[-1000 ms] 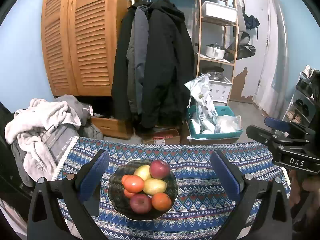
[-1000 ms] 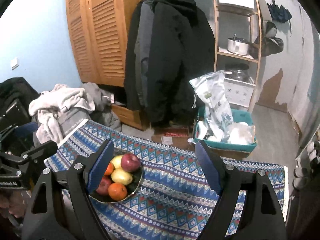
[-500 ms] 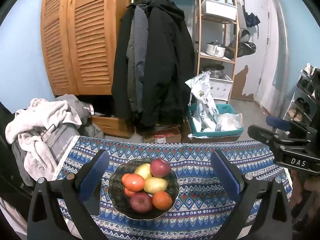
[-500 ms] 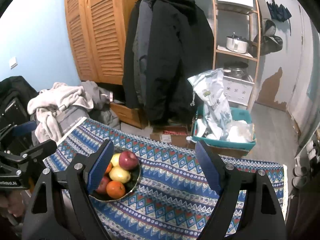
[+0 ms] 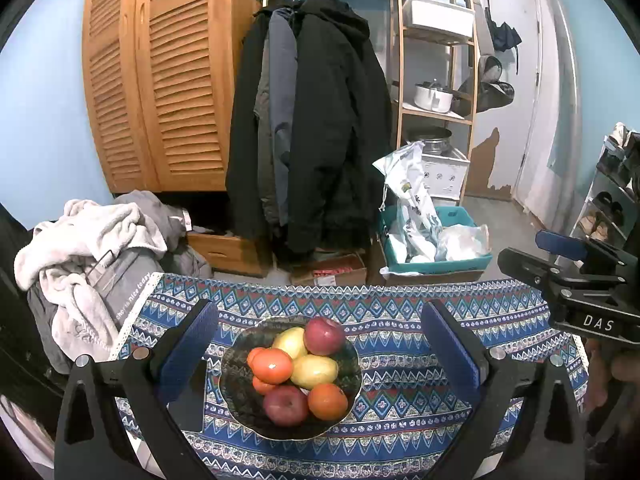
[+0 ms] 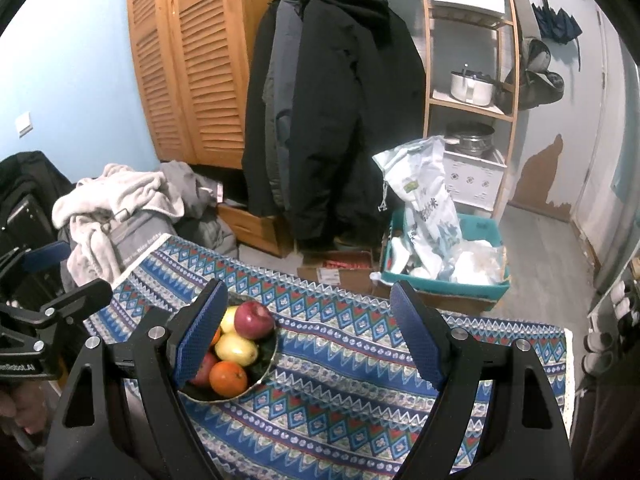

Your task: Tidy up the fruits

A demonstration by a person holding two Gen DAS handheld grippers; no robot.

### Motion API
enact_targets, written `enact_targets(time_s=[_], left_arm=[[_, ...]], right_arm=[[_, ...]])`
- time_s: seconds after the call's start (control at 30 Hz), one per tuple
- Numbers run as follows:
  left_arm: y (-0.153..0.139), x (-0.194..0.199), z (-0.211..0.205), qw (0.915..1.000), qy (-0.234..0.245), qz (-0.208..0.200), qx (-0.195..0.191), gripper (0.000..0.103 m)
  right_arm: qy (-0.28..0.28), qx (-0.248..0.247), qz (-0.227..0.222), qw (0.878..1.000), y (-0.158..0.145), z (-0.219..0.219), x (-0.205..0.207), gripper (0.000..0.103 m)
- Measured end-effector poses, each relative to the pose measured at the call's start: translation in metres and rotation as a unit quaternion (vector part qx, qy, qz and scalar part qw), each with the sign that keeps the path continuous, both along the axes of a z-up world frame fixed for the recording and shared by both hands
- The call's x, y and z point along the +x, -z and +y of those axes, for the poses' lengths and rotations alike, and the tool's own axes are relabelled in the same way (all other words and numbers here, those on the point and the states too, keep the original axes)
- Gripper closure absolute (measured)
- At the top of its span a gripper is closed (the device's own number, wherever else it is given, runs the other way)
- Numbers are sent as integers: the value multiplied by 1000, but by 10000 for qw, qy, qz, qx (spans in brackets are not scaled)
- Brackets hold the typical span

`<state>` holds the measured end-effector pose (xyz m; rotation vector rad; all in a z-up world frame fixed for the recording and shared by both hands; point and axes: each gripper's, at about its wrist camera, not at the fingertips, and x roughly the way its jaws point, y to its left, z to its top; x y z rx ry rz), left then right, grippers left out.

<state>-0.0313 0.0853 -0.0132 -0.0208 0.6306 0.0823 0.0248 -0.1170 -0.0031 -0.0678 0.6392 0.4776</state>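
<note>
I hold my left claw (image 5: 320, 344) gaping and empty, framing the dark round bowl (image 5: 240, 384) of apples, oranges and yellow fruit on the patterned blue worktop (image 5: 400, 360); my right claw (image 6: 308, 336) waits alongside, spread, holding nothing.

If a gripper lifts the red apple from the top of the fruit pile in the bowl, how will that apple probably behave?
The red apple looks round and glossy, so it may slip or turn between flat pads. It rests on the yellow fruits below, so a push would likely roll it off the pile, perhaps over the bowl rim. It seems firm, not fragile.
</note>
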Motion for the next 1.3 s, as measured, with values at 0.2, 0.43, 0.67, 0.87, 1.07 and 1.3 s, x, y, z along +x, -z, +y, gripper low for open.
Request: enact_targets(time_s=[0.2, 0.43, 0.67, 0.87, 1.07, 1.3], left_arm=[[1, 0, 0, 10000, -21, -18, 60, 1], [0, -1, 1, 9999, -65, -11, 96, 1], [-1, -1, 1, 9998, -152, 15, 140, 1], [0, 0, -2, 9995, -170, 22, 270, 1], [2, 1, -2, 9995, -188, 74, 251, 1], [3, 2, -2, 9995, -174, 151, 198, 1]], right_arm=[[1, -1, 2, 10000, 0, 0, 0, 21], [-3, -9, -1, 10000, 0, -1, 0, 21], [1, -16, 0, 10000, -1, 0, 0, 21], [-28, -47, 17, 10000, 0, -1, -1, 21], [-33, -55, 20, 10000, 0, -1, 0, 21], [-45, -60, 19, 10000, 0, -1, 0, 21]])
